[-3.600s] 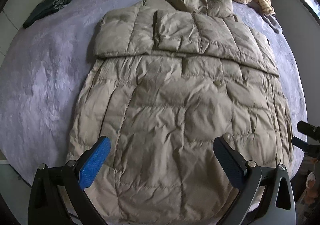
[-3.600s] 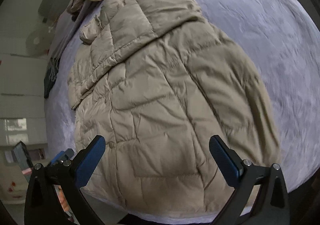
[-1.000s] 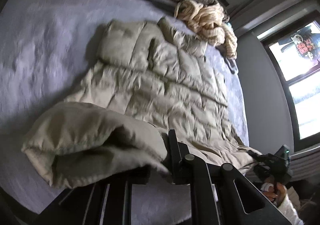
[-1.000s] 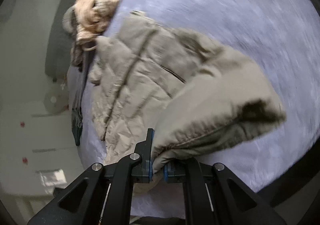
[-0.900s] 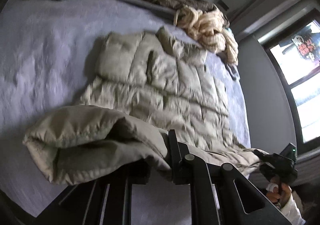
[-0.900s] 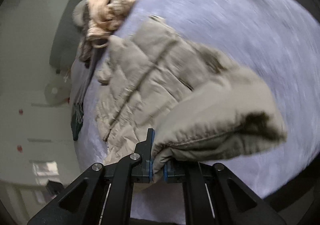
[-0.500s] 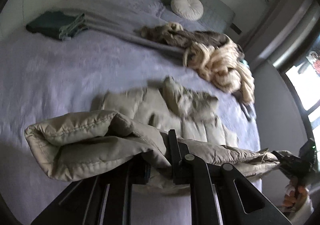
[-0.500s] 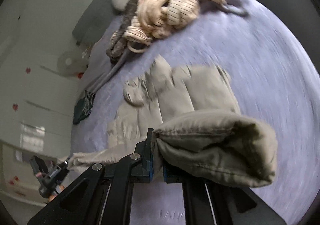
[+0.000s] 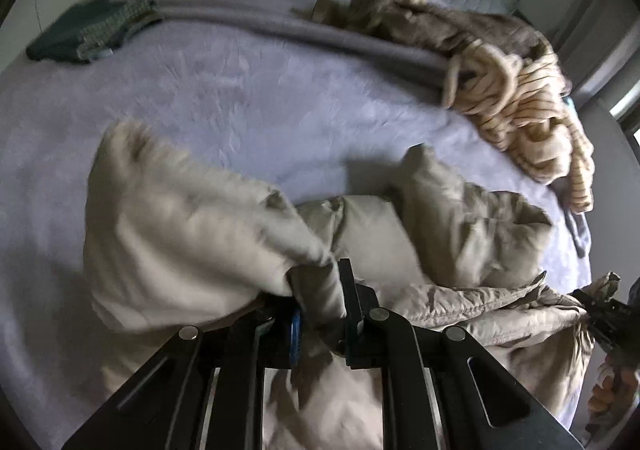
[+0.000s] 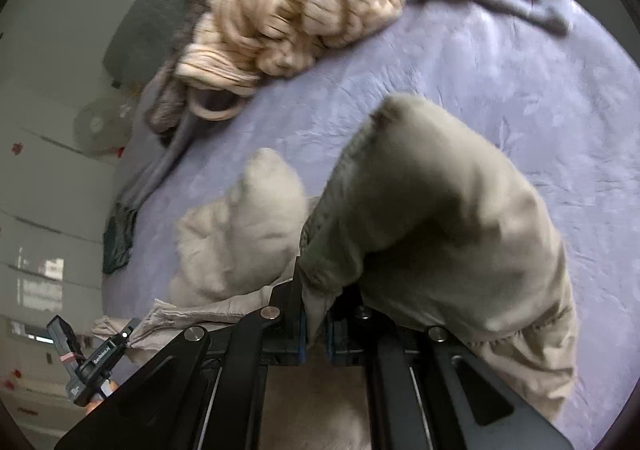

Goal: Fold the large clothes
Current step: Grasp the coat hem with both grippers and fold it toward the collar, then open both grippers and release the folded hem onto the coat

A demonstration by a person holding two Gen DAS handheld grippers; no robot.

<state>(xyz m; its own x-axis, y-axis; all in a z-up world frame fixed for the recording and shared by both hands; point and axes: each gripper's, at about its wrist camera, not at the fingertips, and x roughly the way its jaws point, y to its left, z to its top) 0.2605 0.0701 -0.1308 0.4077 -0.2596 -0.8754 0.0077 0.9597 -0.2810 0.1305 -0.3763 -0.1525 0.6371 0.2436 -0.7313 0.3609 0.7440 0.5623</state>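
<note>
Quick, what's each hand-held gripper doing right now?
Left hand-held gripper: closed on the beige puffer coat's hem.
Right hand-held gripper: closed on the same coat.

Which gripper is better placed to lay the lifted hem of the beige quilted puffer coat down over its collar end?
Neither clearly. The left gripper and right gripper each pinch a hem corner of the beige quilted puffer coat, both over its far end; lower them together.
</note>
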